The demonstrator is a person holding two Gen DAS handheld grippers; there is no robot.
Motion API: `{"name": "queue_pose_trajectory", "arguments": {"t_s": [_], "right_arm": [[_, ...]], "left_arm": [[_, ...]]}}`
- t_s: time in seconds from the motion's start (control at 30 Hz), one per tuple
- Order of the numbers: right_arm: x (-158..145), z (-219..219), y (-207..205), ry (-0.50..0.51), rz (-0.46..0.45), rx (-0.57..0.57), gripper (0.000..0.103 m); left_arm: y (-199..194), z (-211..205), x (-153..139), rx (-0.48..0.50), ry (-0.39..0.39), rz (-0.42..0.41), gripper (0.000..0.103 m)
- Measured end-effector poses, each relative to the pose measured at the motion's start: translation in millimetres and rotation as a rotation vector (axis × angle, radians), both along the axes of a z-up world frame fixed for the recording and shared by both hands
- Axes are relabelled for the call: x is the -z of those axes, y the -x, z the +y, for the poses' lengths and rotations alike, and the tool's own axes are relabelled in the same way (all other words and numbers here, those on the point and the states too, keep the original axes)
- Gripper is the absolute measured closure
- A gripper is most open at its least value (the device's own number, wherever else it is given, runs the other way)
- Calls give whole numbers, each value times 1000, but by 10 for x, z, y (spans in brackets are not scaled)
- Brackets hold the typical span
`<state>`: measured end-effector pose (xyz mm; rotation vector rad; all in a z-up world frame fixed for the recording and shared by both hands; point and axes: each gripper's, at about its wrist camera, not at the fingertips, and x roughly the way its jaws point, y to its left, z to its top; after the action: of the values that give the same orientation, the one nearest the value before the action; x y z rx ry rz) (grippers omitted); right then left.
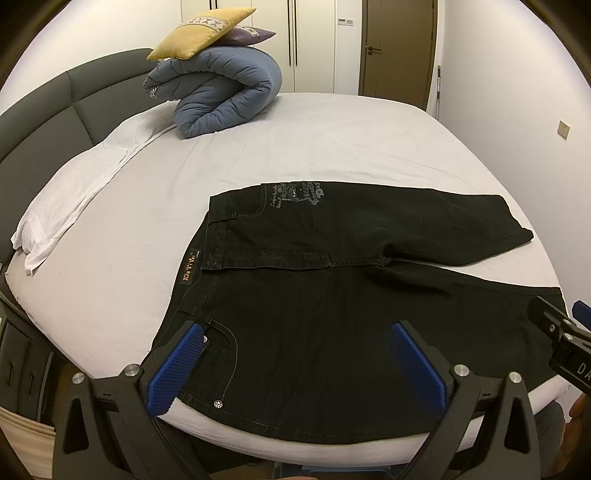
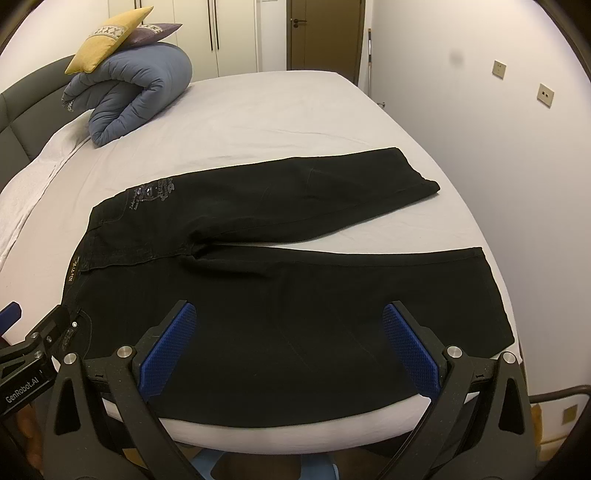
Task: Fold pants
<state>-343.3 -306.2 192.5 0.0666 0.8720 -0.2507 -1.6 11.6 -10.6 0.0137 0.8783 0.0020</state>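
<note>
Spread wide and gripping nothing, the left gripper [image 1: 297, 363] and right gripper [image 2: 290, 345] hover over black pants [image 2: 295, 314] at the bed's [image 2: 258, 103] near edge, a limp, likely weighty denim best pinched at waistband and hem.

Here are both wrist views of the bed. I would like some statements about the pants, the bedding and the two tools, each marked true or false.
1. The black pants lie spread flat on the bed. True.
2. The left tool is clamped on the waistband. False: it is open, holding nothing.
3. A yellow pillow sits on top of the rolled blue duvet. True.
4. The two legs are stacked on each other. False: they lie apart, sheet between them.
5. The right tool is open. True.
</note>
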Motion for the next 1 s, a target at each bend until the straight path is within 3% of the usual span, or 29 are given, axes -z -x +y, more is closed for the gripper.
{"name": "queue_pose_trajectory", "arguments": {"t_s": [1.0], "right_arm": [[54,79,5,-4,6,-8,0]], "left_arm": [[1,13,17,-1,-1,4,0]]}}
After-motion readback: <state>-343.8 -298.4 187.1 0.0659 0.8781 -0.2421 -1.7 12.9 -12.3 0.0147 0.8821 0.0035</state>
